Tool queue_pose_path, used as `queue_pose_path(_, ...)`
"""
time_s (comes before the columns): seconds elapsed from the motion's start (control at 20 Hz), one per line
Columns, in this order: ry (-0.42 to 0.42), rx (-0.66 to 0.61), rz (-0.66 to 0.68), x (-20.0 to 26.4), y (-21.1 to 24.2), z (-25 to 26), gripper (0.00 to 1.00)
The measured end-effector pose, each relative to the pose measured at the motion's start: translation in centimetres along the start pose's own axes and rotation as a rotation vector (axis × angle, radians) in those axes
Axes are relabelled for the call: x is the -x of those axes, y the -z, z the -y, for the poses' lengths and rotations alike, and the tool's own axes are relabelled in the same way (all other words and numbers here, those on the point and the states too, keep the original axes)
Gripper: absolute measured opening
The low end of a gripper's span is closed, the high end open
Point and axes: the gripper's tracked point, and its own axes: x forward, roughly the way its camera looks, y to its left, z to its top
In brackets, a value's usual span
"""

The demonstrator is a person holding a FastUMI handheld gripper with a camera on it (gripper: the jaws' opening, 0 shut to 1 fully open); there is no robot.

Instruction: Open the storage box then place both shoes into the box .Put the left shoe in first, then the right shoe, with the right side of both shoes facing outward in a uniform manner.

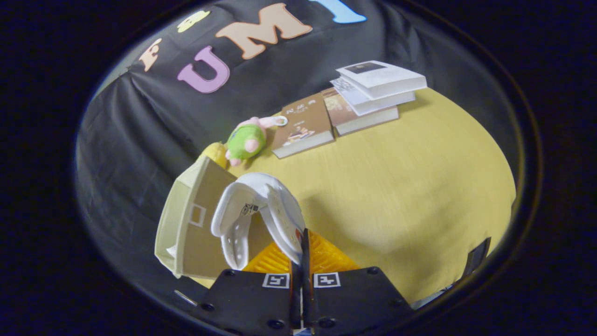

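Two fingers of our tongs [301, 254] are pinched together on the rim of the white perforated foam clog [261, 210], held aloft just beside the open beige cardboard storage box [186, 228] on the yellow desk [396, 186]. We judge this thin rim grip could let the clog twist, landing wrong-side-out.

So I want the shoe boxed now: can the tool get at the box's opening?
Probably yes: the tool, shut on the white shoe, hangs beside the storage box, whose raised lid seems to leave the way free.
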Motion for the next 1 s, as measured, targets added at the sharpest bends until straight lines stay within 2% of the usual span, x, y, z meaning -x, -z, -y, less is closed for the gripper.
queue_pose_path(0.25,-0.143,0.05,-0.034,3.7,-0.3,-10.0,0.05)
queue_pose_path(0.5,-0.219,0.047,-0.08,3.5,-0.5,-17.8,0.05)
queue_pose_path(0.7,-0.199,0.038,-0.116,0.4,-0.2,-20.8,0.05)
queue_pose_path(1.0,-0.056,0.07,-0.141,-5.3,1.8,-19.9,0.06)
